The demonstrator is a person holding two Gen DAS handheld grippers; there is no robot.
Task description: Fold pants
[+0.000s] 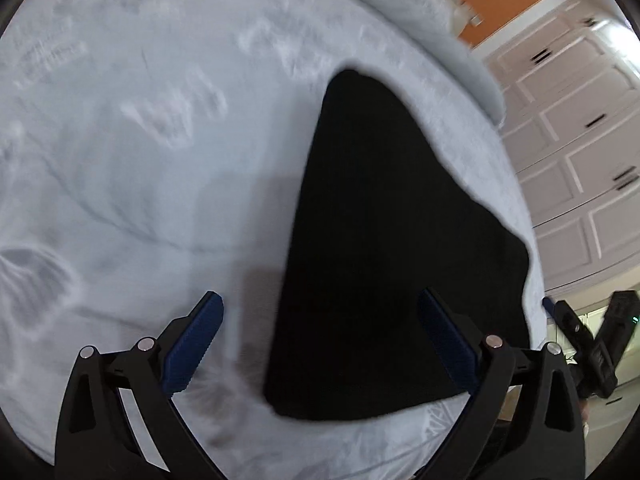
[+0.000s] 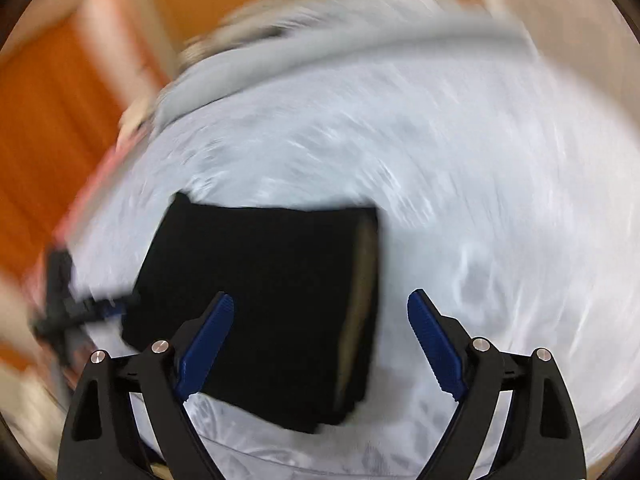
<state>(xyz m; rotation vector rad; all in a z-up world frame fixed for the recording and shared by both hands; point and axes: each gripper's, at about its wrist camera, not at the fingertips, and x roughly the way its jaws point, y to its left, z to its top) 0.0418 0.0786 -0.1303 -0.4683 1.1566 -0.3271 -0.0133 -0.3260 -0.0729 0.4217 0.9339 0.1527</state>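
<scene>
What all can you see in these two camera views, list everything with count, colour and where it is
pants: one, black, folded into a compact stack, lying on the bed near its edge
bedspread: one, pale blue-white, wrinkled, covers the bed under the pants
blanket: one, grey, bunched along the far edge of the bed
cabinets: one bank, white with dark handles, beside the bed in the left wrist view
wall: orange, behind the bed, blurred
left gripper: one, black with blue fingers, open, over the pants' near edge, holding nothing
right gripper: one, black with blue fingers, open, above the folded pants, holding nothing
</scene>
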